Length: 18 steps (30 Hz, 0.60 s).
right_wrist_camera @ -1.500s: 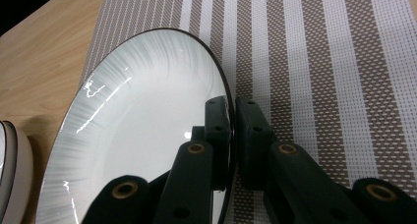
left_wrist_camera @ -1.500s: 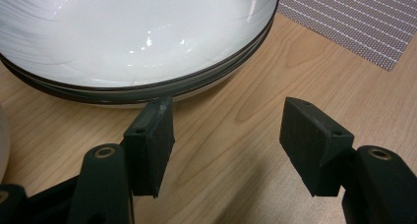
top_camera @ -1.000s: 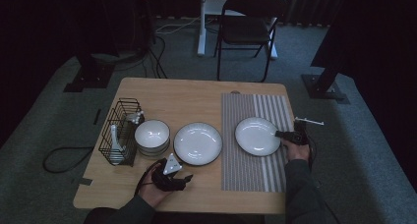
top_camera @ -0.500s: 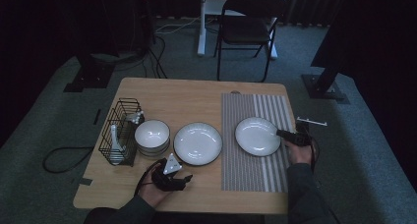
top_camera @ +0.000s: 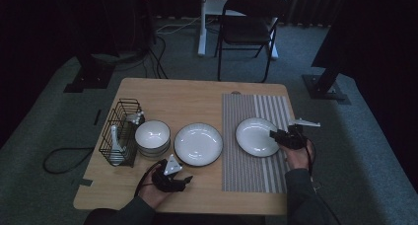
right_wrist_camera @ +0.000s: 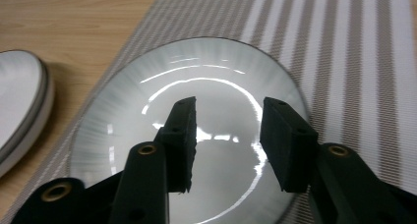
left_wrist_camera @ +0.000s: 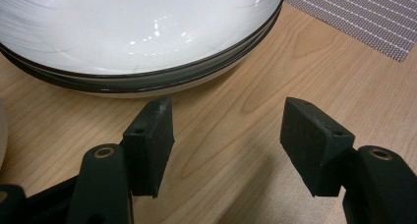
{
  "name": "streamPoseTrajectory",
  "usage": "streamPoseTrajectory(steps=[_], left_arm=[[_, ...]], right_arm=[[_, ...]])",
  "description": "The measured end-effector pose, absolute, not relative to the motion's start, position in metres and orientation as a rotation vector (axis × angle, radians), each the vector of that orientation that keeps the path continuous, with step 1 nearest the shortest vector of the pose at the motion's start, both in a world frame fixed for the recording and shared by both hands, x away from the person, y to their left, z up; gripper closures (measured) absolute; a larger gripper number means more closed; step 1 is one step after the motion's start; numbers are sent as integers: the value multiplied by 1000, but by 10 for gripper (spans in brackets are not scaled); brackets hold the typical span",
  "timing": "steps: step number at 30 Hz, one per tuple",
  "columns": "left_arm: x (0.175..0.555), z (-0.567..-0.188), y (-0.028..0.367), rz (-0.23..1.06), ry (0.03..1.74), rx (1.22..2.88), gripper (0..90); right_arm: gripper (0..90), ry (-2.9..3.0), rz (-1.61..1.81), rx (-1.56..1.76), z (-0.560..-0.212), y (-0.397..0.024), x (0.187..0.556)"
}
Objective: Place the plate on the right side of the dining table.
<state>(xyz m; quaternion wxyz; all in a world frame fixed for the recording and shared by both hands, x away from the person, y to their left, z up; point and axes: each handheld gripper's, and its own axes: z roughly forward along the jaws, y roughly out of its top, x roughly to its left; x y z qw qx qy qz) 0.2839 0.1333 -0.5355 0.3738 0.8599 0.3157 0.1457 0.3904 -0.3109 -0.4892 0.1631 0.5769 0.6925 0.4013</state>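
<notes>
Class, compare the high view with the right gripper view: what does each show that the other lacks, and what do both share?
The high view alone has the wire rack, the stack of bowls, the chair and the left tool. The right gripper view alone brings out the glare and fine streaks on the plate, seen between the right tool and its parted jaws. Both share that plate, the striped mat and the stacked plates beside it.

In the left gripper view the stacked plates [left_wrist_camera: 133, 37] are cut off by the top edge. Beside the bowls [top_camera: 153, 136], the wire basket's [top_camera: 120, 132] contents are too small to identify.
</notes>
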Motion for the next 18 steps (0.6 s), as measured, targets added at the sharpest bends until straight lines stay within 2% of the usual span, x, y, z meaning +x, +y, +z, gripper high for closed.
streamPoseTrajectory(steps=[13, 18], left_arm=[[284, -535, 135, 370, 814, 2207, 380], [284, -535, 135, 372, 820, 2203, 381]], right_arm=[[559, 2120, 1183, 1483, -491, -267, 374], [604, 2128, 1230, 1466, -489, -250, 373]])
